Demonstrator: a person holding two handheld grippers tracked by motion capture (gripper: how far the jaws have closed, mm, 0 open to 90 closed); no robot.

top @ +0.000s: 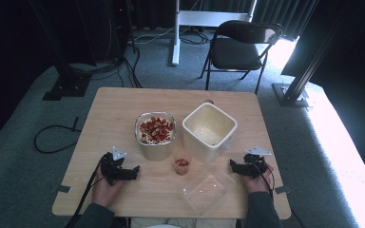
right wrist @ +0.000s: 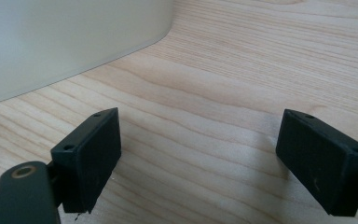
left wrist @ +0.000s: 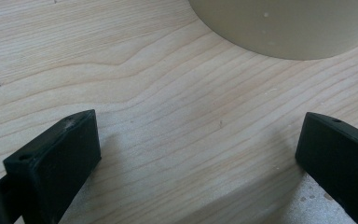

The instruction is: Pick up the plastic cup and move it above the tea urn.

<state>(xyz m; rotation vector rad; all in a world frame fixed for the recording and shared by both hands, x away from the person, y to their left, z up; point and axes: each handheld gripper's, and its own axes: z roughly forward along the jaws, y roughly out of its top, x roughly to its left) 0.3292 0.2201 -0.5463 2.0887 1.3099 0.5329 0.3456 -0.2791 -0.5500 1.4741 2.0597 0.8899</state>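
Jaws stood wide apart on both tools, with nothing between them but bare wood. The left gripper (top: 134,172) rested on the table (top: 109,118) at the near left, held in the person's left hand (top: 105,186), just beside the round tub (top: 155,135) of red and pale pieces; that tub's cream wall (left wrist: 284,28) rose ahead of it. The right gripper (top: 233,166) lay at the near right, close to the empty square cream container (top: 209,130), whose side (right wrist: 65,42) loomed nearby. Between the two tools stood a small clear cup (top: 182,164) holding red pieces, and a clear lid (top: 206,190) lay flat near the front edge.
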